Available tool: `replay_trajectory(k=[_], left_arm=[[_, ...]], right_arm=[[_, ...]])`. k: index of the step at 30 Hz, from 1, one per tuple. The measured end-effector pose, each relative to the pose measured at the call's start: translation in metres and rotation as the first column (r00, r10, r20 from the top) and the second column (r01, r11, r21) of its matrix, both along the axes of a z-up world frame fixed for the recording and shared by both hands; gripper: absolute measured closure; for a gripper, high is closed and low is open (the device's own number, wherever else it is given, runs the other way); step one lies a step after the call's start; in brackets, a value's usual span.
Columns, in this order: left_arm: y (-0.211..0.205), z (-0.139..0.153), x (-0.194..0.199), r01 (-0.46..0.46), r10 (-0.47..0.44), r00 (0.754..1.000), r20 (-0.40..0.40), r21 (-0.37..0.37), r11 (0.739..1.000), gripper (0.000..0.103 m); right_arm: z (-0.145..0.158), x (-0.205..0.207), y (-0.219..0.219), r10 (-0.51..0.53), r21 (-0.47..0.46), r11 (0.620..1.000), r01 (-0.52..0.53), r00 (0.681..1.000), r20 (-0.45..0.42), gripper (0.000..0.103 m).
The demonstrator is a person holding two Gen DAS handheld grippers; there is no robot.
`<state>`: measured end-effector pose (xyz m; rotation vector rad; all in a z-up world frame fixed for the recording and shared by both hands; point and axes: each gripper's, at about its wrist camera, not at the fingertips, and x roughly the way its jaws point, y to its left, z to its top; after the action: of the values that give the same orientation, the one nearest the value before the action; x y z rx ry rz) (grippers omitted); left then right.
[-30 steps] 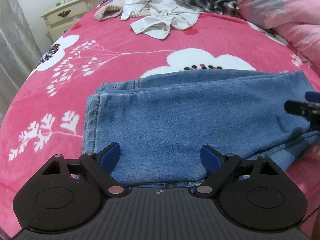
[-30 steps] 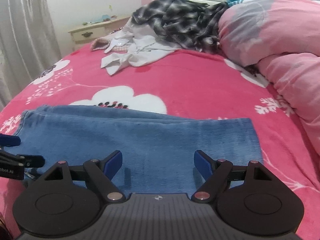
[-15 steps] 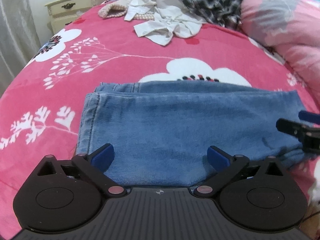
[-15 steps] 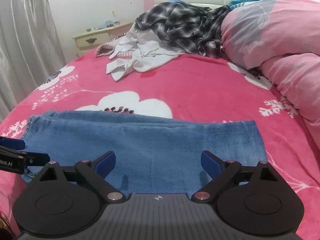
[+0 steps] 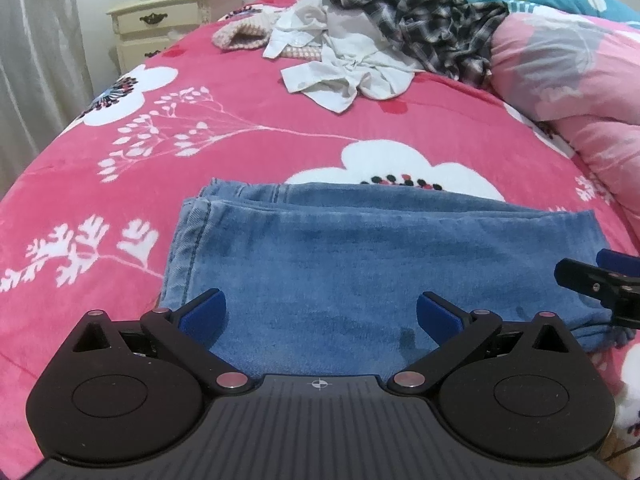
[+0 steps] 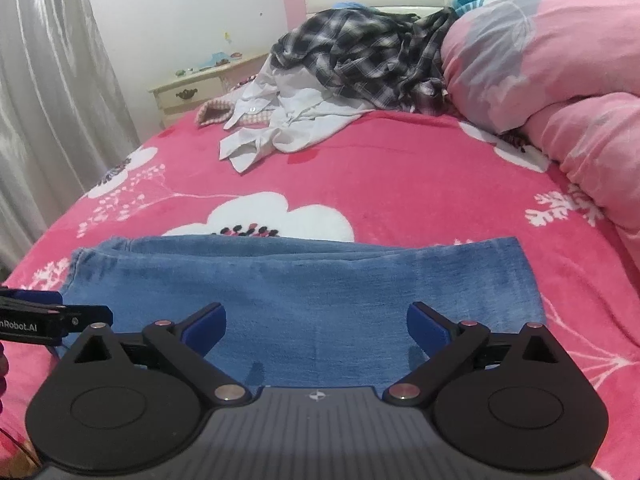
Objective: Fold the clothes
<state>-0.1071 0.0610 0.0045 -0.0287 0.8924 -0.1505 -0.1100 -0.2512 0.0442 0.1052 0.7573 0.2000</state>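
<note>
The jeans (image 5: 360, 264) lie folded lengthwise into a long band across the near part of the bed (image 5: 248, 148), on its pink flowered blanket, well apart from the heap of shirts (image 5: 360, 52) near the pillows.

The left hand-held gripper (image 5: 320, 316) hovers over the band's left half with its jaws spread wide and nothing pinched between them. The right hand-held gripper (image 6: 316, 328) hovers over the right half; its jaws are opening, with denim beneath but not gripped.

Denim like this is likely fairly heavy and thick, soft enough to bend but stiff enough to hold a crease, and not slippery on the fleecy blanket. The stacked layers may slide apart if only the top one is taken. A sensible hold is probably the near corners of one short end, pinching every layer.
</note>
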Motion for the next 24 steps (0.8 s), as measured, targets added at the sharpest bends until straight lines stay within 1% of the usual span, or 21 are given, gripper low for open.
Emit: replay_trajectory(k=[6,12,14,24], left_arm=[[0.003,0.001,0.000,-0.011,0.011,1.000,0.008,-0.011,1.000,0.000],[0.016,0.001,0.004,-0.056,0.055,0.998,-0.006,-0.086,0.995,0.000],[0.018,0.001,0.004,-0.065,0.064,0.998,-0.009,-0.099,0.993,0.000],[0.016,0.002,0.003,-0.052,0.051,0.999,-0.010,-0.086,0.995,0.000]], right_arm=[[0.000,0.001,-0.004,-0.023,0.022,1.000,0.023,1.000,-0.007,0.003],[0.000,0.001,-0.002,0.001,0.017,1.000,-0.001,1.000,-0.020,0.003],[0.000,0.001,-0.001,0.009,0.014,1.000,-0.008,1.000,-0.025,0.003],[0.004,0.000,0.000,0.017,0.005,1.000,-0.017,1.000,-0.012,0.003]])
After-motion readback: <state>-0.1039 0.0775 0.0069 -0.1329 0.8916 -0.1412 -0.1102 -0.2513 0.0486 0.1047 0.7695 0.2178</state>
